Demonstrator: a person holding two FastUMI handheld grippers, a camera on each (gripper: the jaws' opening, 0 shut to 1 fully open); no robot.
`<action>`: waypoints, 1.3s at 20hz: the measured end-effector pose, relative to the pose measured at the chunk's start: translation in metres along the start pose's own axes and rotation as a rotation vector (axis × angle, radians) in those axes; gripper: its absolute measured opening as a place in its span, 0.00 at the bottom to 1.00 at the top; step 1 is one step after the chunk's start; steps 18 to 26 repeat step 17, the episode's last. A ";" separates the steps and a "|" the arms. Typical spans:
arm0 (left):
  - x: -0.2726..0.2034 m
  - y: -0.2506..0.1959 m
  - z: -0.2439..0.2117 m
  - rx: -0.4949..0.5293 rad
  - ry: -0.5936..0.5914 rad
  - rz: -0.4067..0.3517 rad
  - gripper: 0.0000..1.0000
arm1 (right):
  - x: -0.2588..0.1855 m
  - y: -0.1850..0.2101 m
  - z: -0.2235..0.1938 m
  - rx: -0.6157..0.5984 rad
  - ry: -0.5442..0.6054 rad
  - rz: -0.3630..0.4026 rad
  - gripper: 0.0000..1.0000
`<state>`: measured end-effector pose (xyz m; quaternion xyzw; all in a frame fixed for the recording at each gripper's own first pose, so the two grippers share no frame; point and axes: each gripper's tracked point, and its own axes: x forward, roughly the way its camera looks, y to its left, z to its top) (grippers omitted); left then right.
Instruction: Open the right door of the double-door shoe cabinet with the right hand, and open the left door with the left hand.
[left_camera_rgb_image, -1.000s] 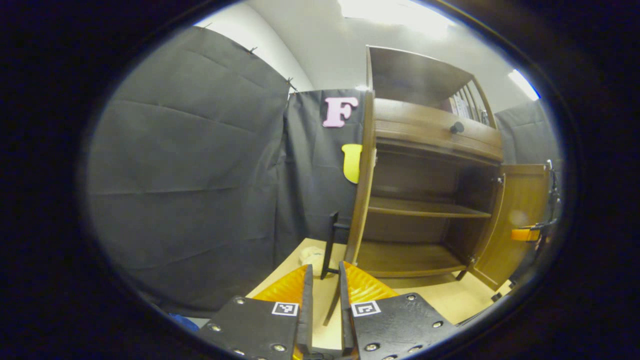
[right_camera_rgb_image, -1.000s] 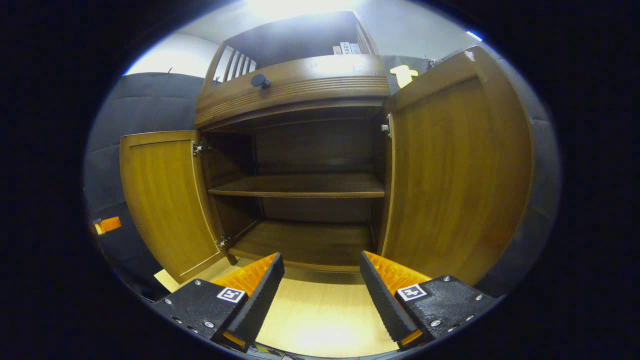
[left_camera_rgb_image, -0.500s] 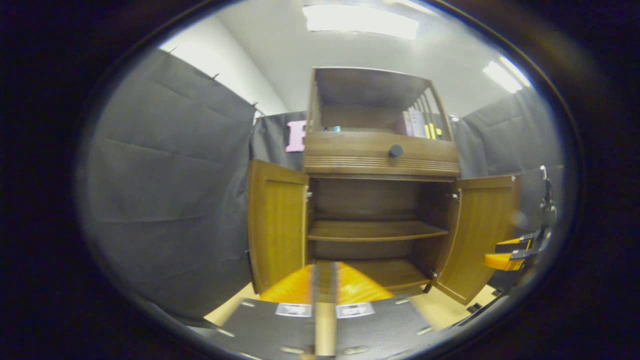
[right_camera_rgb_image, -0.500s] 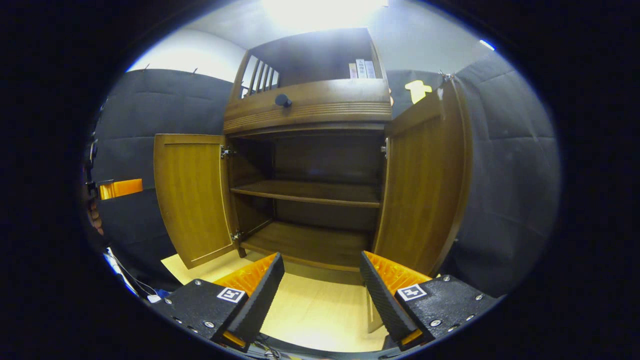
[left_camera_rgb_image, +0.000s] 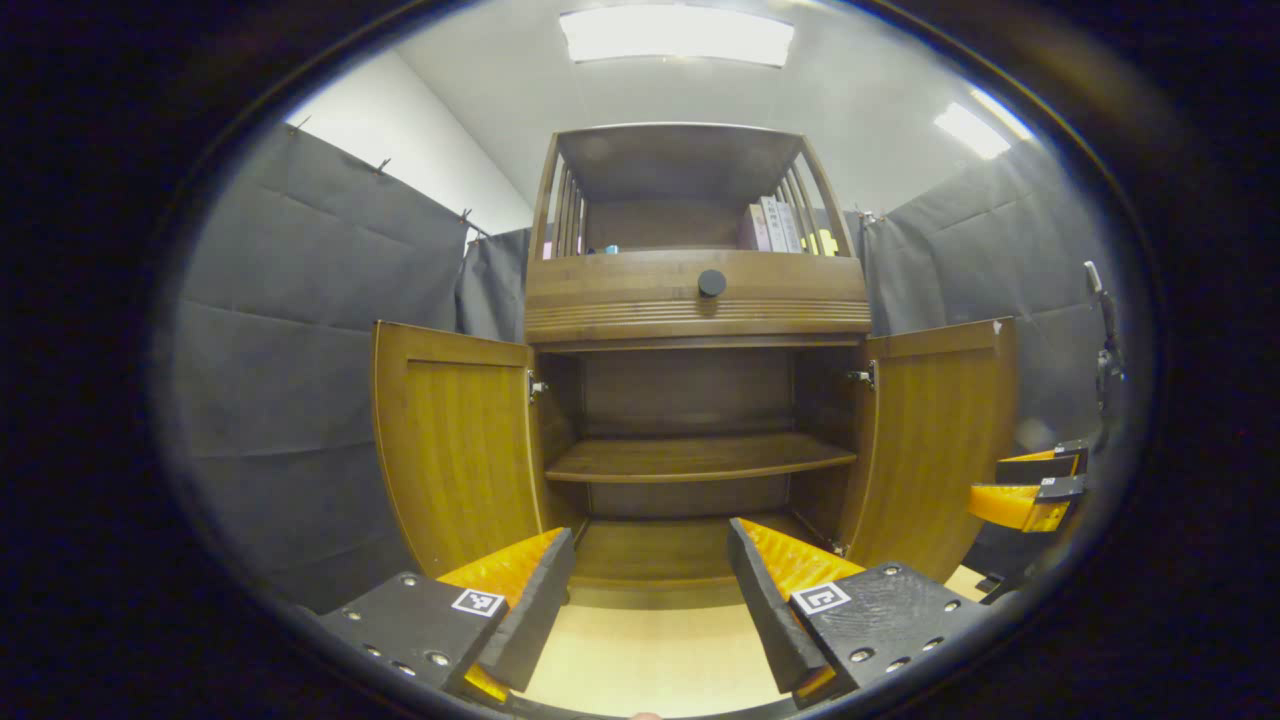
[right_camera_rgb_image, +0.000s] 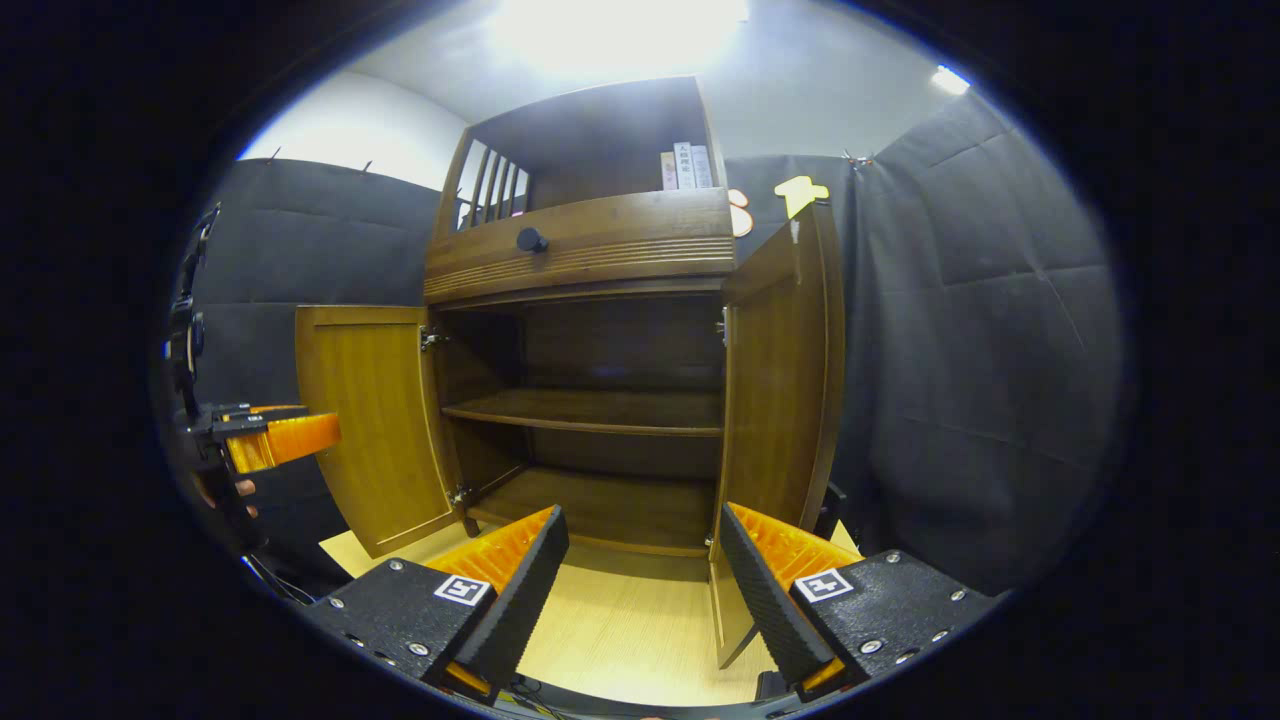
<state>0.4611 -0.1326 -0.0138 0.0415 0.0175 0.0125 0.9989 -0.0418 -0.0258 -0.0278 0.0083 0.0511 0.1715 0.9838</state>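
The wooden shoe cabinet (left_camera_rgb_image: 697, 300) faces me with both doors swung wide. Its left door (left_camera_rgb_image: 455, 450) and right door (left_camera_rgb_image: 935, 440) stand out to either side, baring two empty shelves (left_camera_rgb_image: 700, 458). My left gripper (left_camera_rgb_image: 650, 590) is open, held back from the cabinet with nothing between its fingers. In the right gripper view the left door (right_camera_rgb_image: 365, 420) and right door (right_camera_rgb_image: 785, 370) are open too, and my right gripper (right_camera_rgb_image: 645, 575) stands open and empty before the cabinet. The right gripper (left_camera_rgb_image: 1030, 490) shows at the far right of the left gripper view, the left gripper (right_camera_rgb_image: 270, 440) at the left of the right gripper view.
The cabinet stands on a pale wooden floor board (left_camera_rgb_image: 650, 650). Above the doors is a drawer with a black knob (left_camera_rgb_image: 711, 283), and an open top shelf holds some books (left_camera_rgb_image: 775, 225). Black cloth walls (left_camera_rgb_image: 300, 350) close in both sides.
My left gripper let go of the left door's edge, opened, and pulled back to face the cabinet squarely. The right gripper drew back and turned slightly; the right door now looks narrower.
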 end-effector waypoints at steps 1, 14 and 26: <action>0.001 0.002 0.000 -0.007 0.000 0.016 0.84 | 0.001 -0.003 0.003 0.007 -0.007 -0.020 0.93; 0.012 0.025 0.007 0.012 -0.058 0.072 0.86 | 0.000 0.007 0.007 0.047 -0.023 -0.137 0.95; 0.009 0.024 0.004 0.014 -0.051 0.051 0.82 | 0.002 0.014 0.011 0.051 -0.038 -0.150 0.95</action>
